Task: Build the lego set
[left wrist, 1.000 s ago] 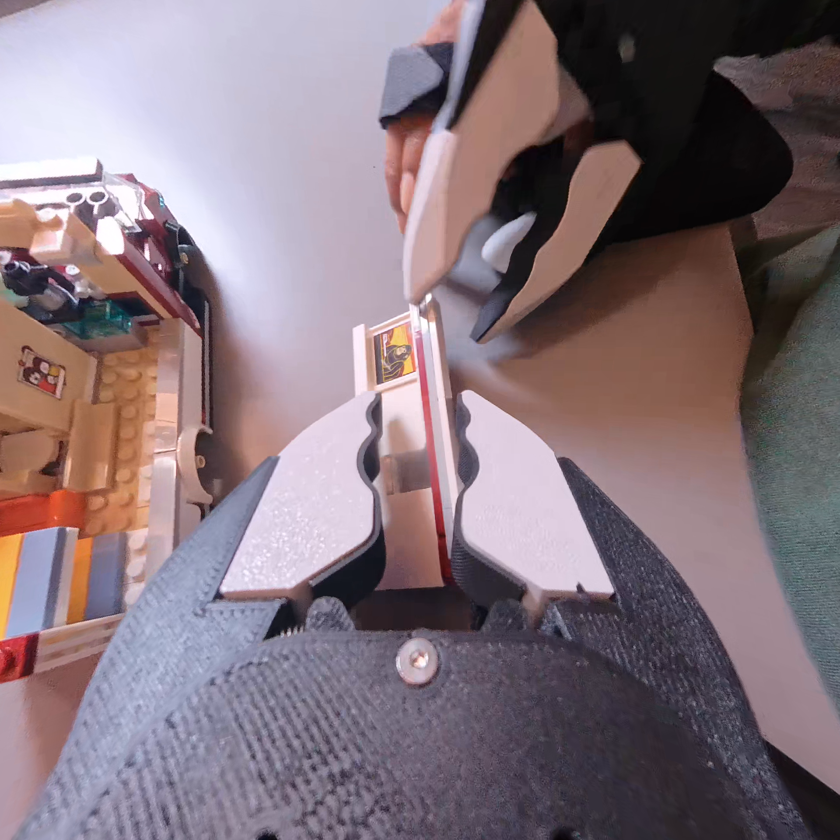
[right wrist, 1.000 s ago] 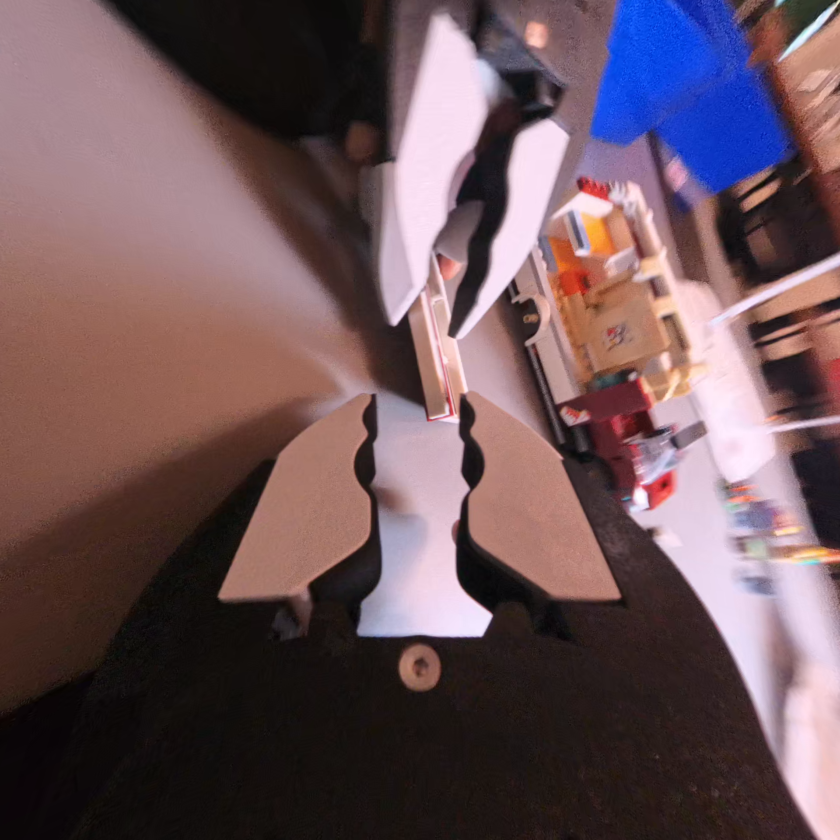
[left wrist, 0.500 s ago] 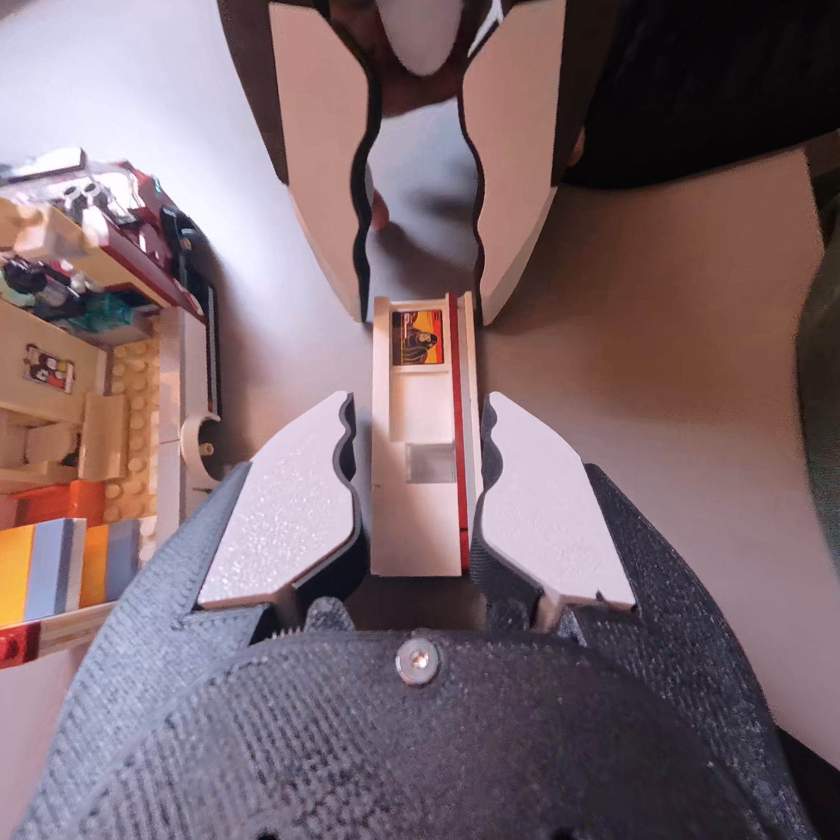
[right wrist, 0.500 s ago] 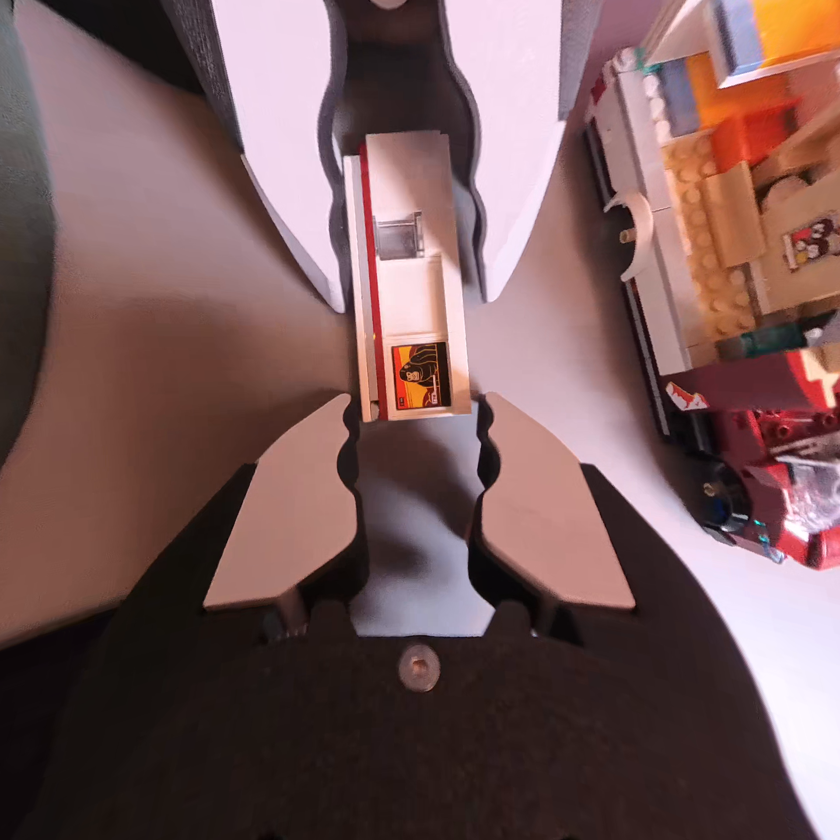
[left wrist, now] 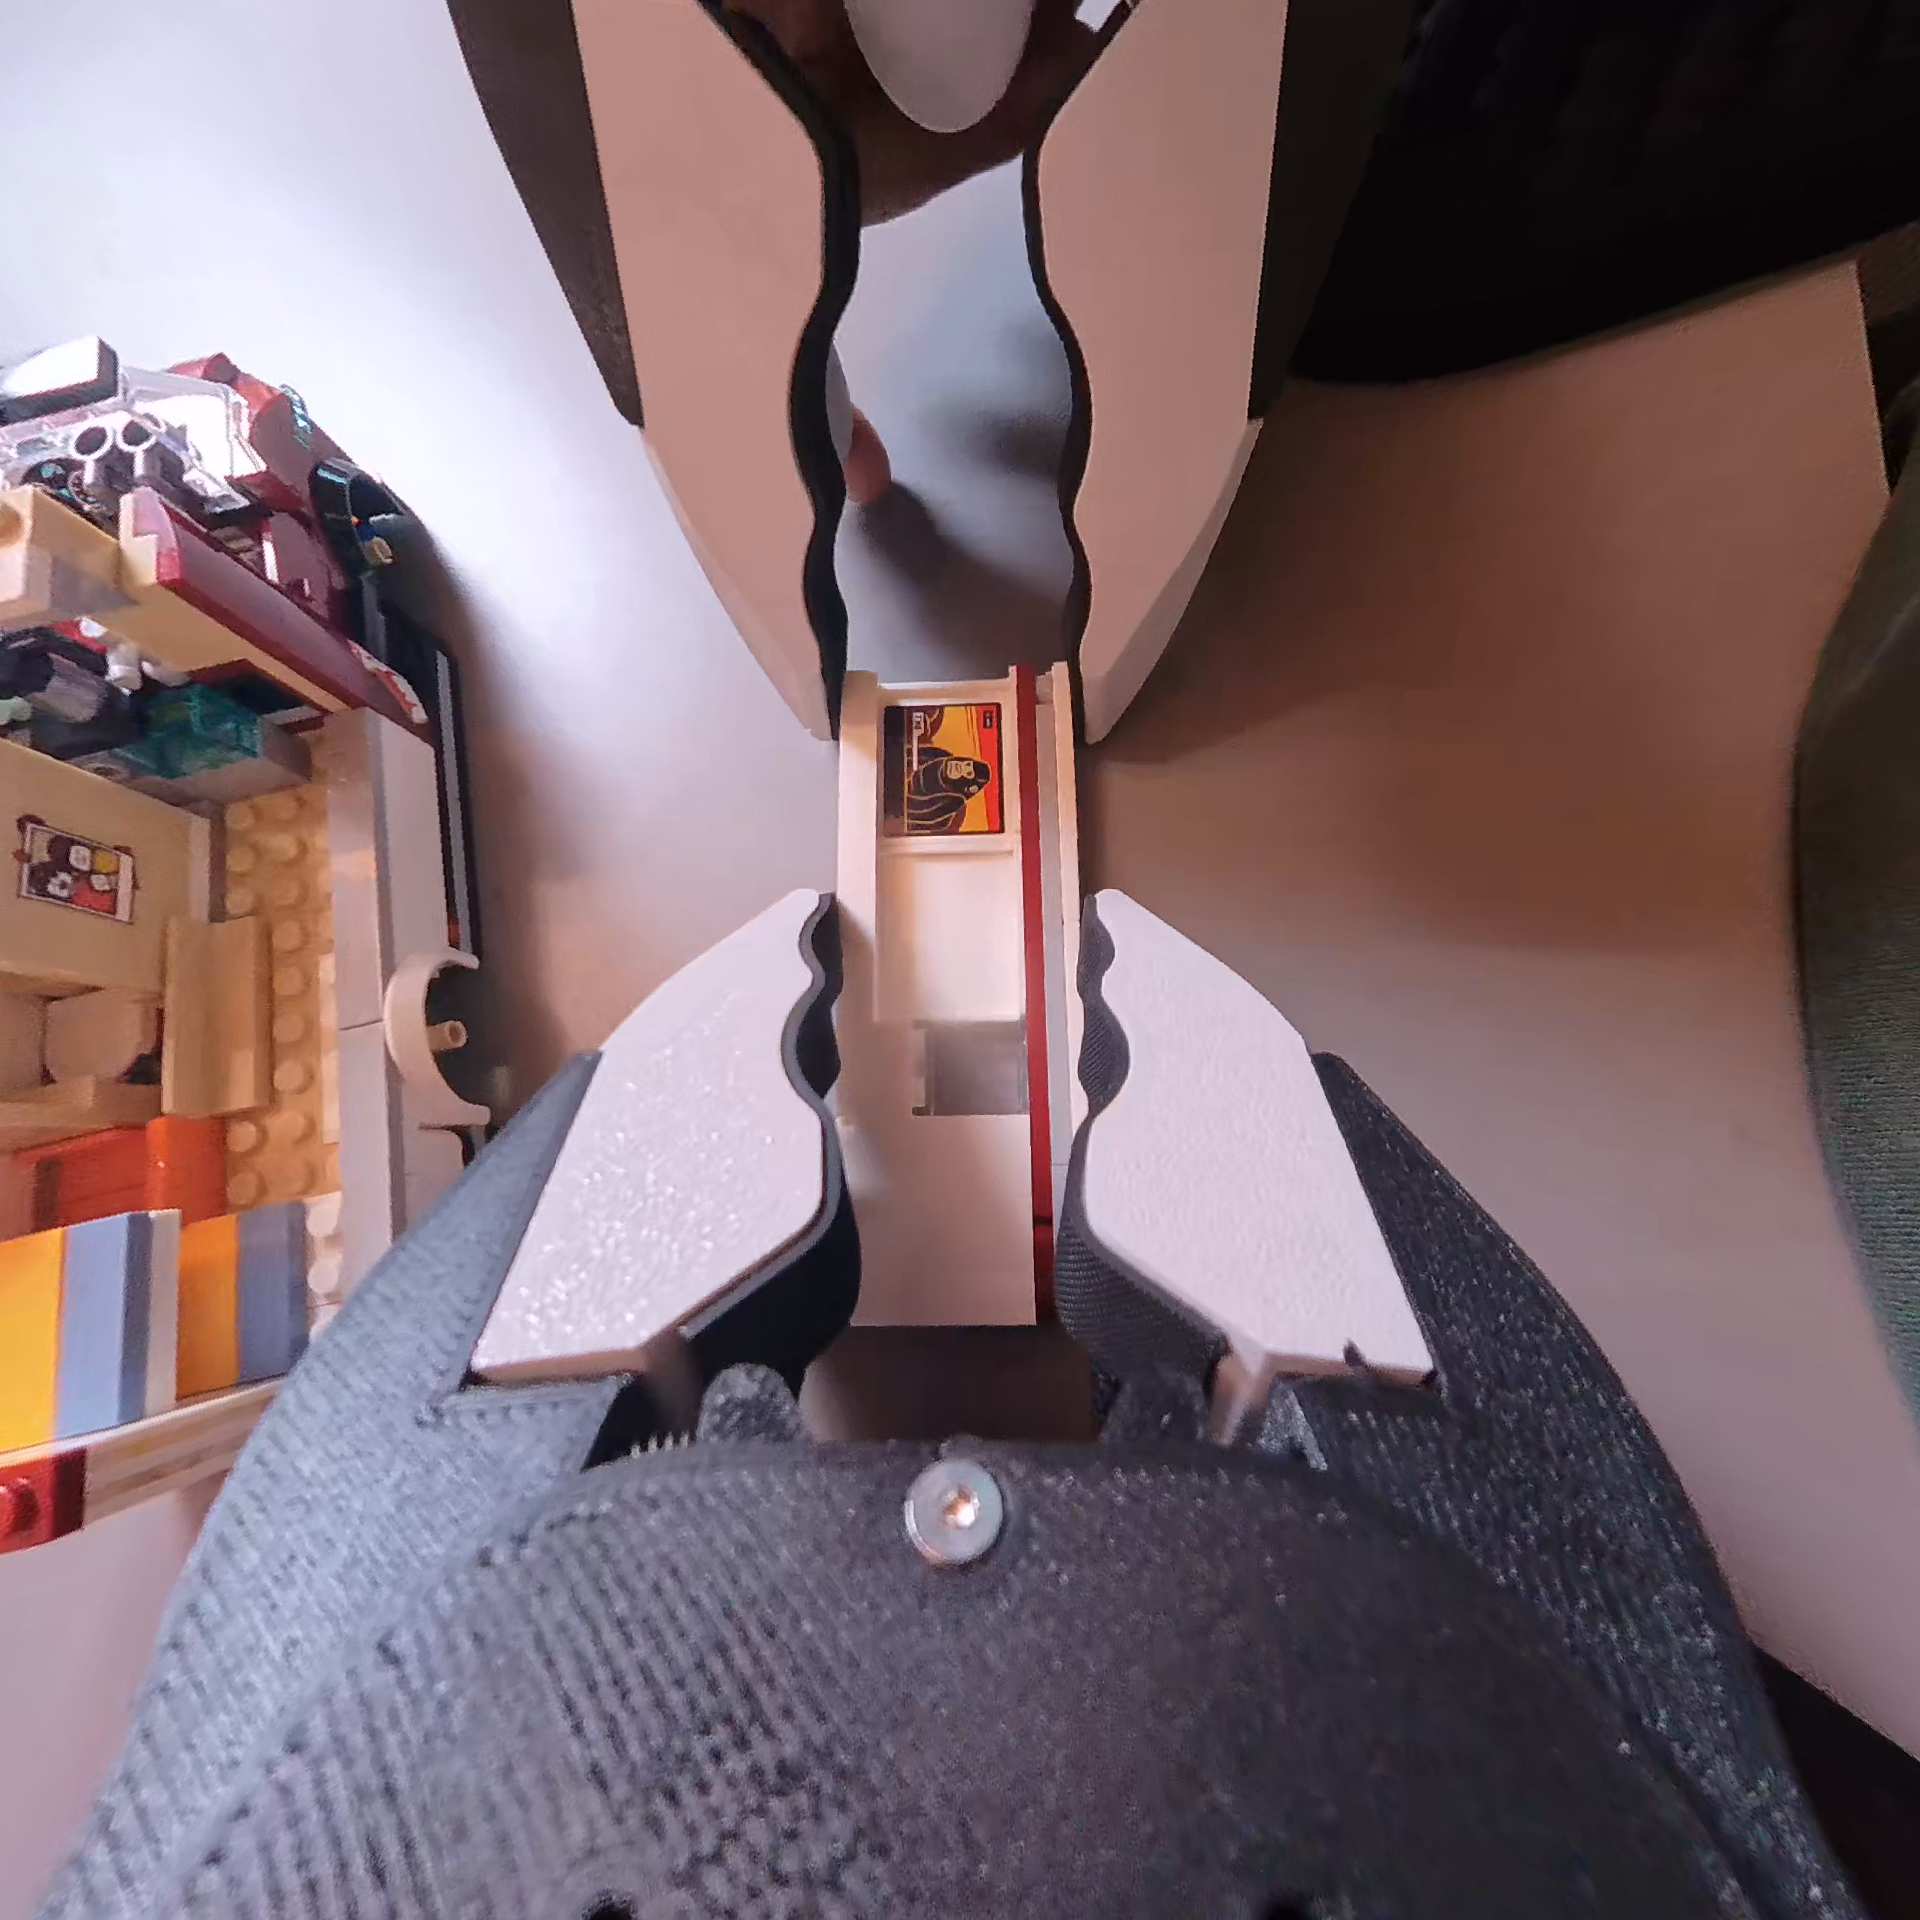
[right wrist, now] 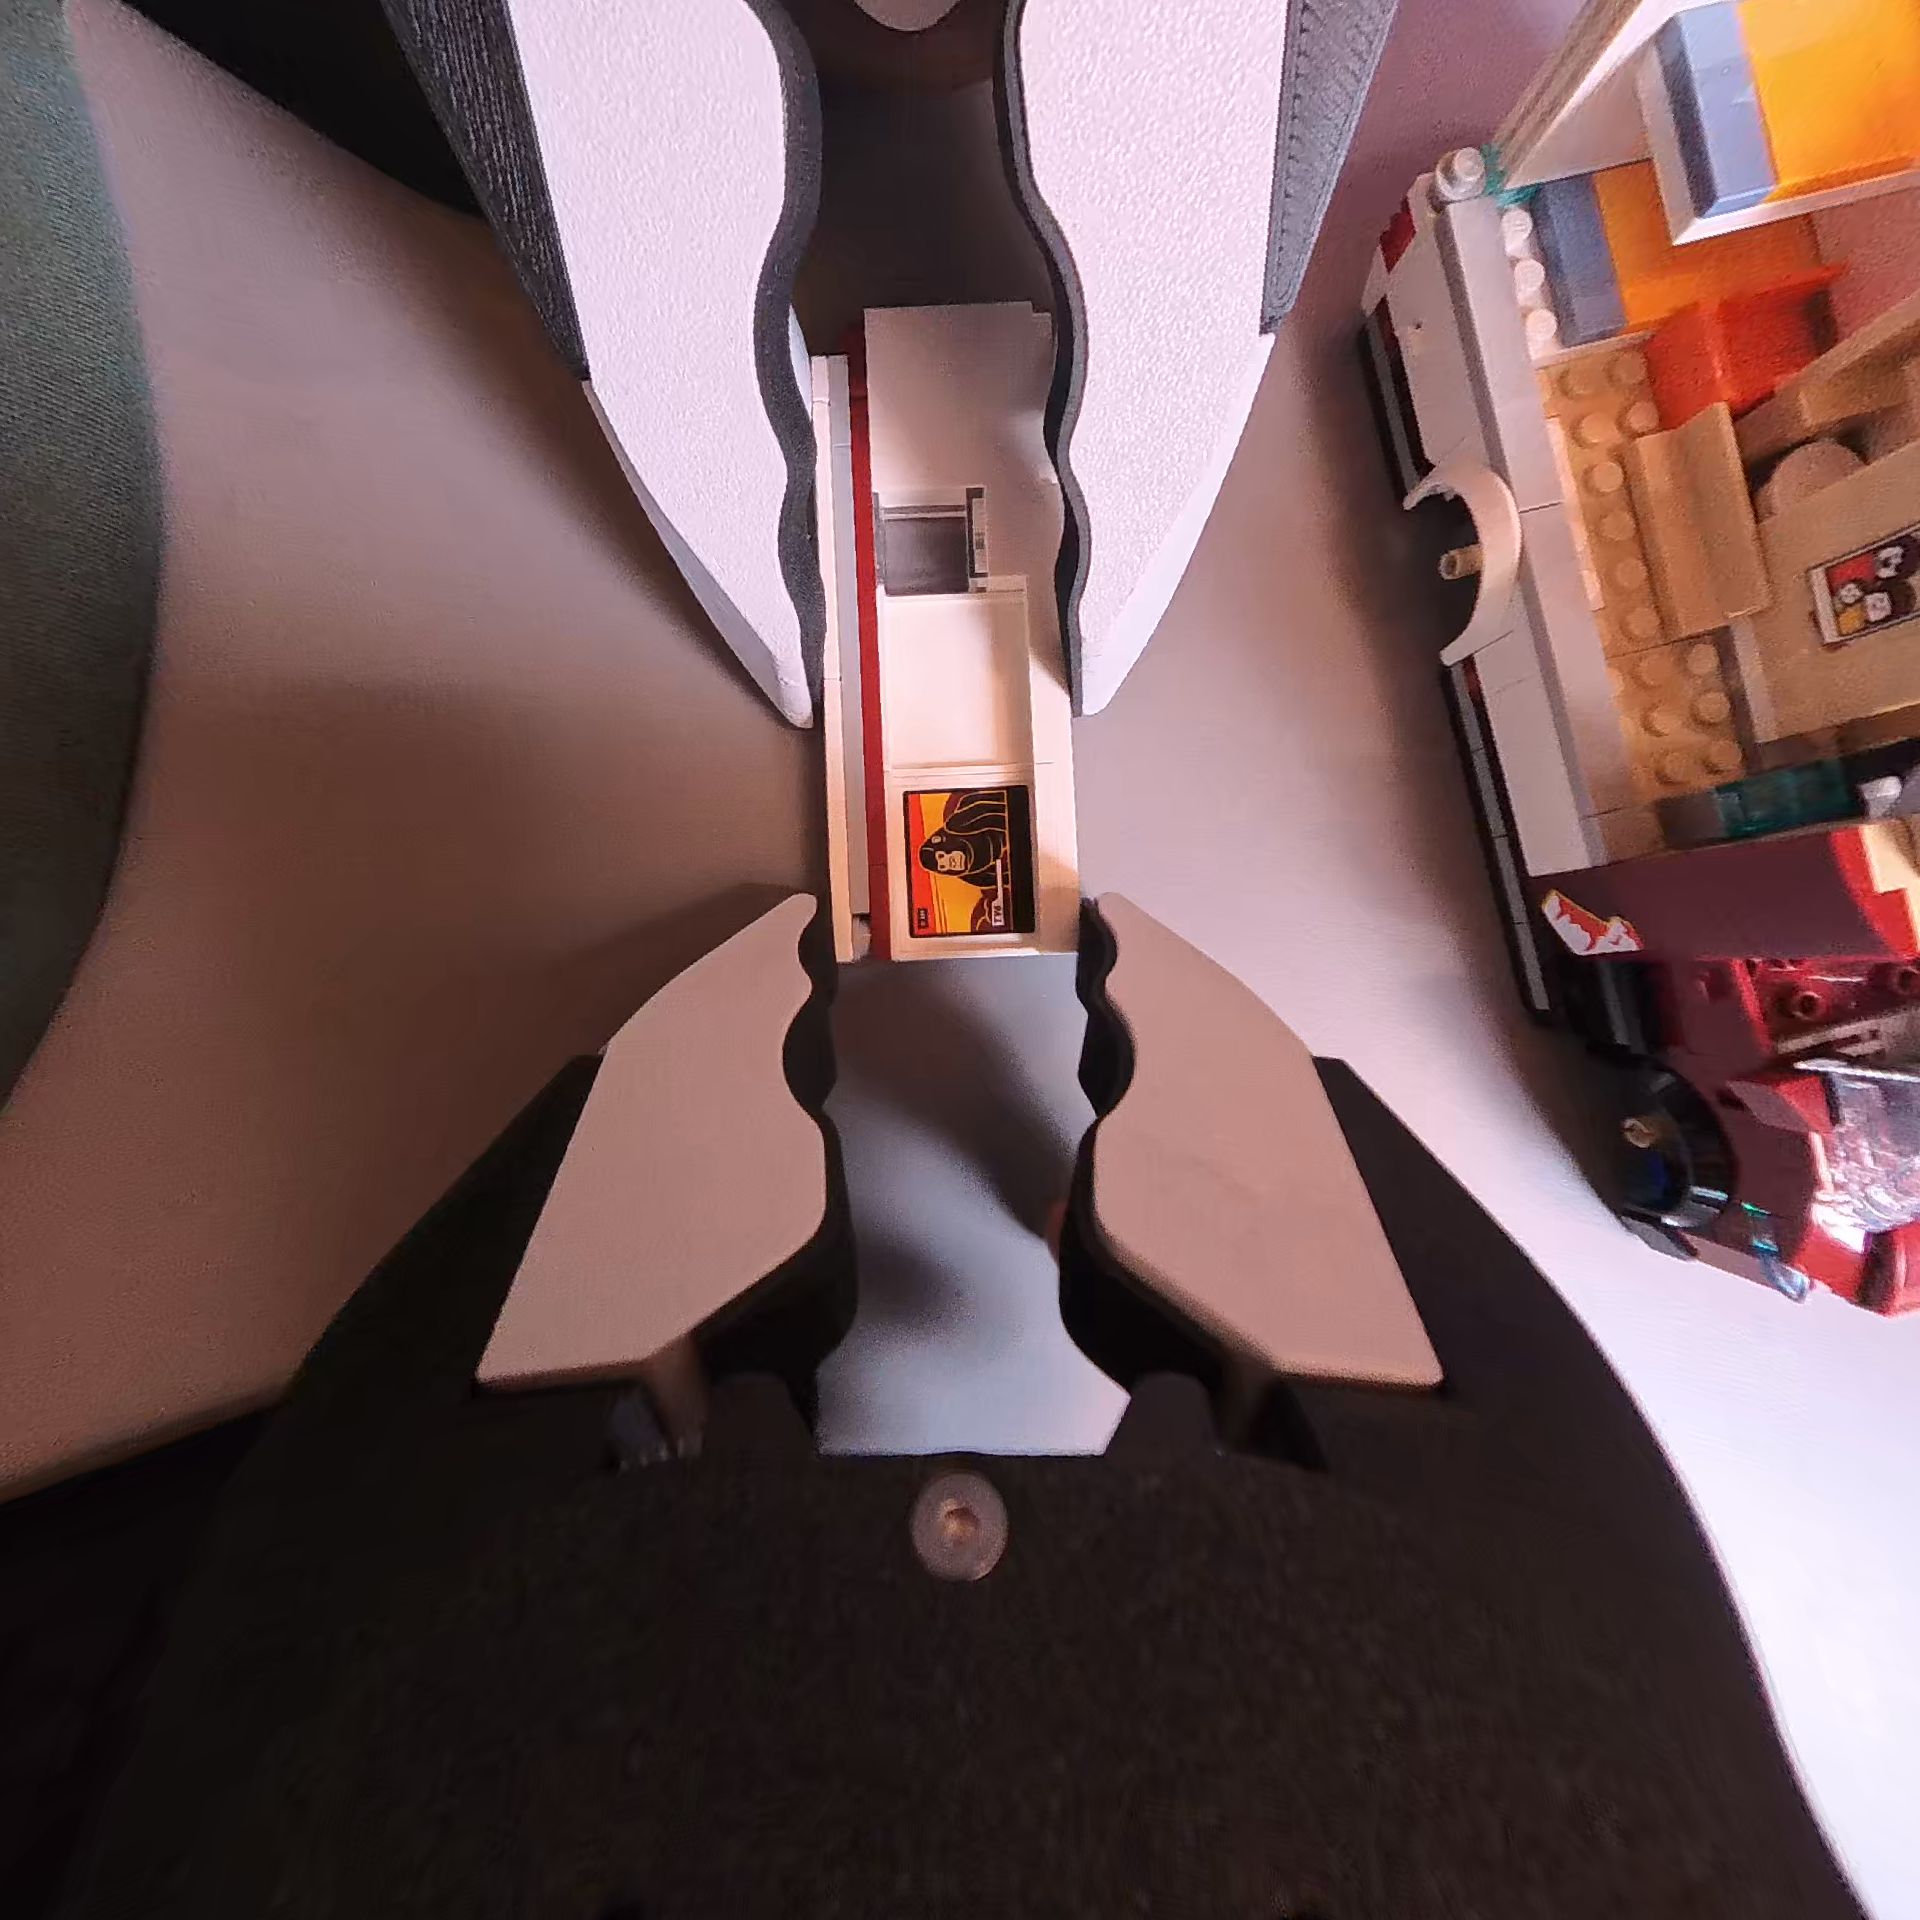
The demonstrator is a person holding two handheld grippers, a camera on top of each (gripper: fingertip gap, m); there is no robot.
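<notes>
Pale tabletop point(left wrist: 1455, 935) carries everything. Nearest, the left gripper point(left wrist: 956, 914) clamps a long white panel with a red stripe and a small orange picture tile point(left wrist: 961, 1039), its pads pressed on both long sides. At the panel's far end the right gripper point(right wrist: 951, 914) only brackets the corners with its tips; contact looks slight, so that end could slip or twist if pulled. Beyond, to the side, stands a brick-built model point(left wrist: 156, 935), near enough to be knocked.
</notes>
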